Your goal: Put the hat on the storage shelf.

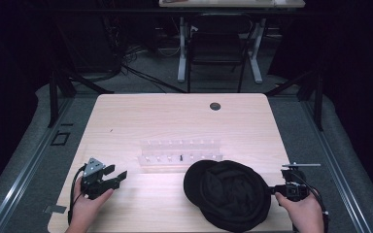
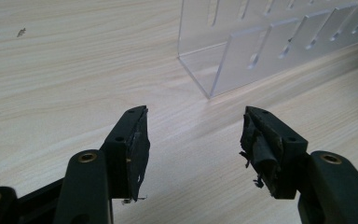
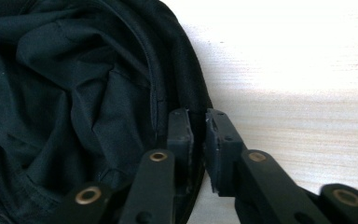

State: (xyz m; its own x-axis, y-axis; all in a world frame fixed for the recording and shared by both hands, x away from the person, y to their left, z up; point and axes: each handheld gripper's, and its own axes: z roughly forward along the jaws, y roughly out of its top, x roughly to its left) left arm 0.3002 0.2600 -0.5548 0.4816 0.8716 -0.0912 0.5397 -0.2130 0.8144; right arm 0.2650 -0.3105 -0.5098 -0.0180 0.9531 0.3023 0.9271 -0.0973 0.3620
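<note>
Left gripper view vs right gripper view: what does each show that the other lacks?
Left gripper view alone: the left claw, jaws wide apart with nothing between them, and the clear acrylic rack standing ahead. Right gripper view alone: the right claw, jaws closed on the rim of the black cap. Shared: the light wooden table.

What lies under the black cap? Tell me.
The black fabric cap lies upside down on the pale wooden table, its lining showing. The right claw pinches its rim. Anything beneath the cap is covered and cannot be seen.
</note>
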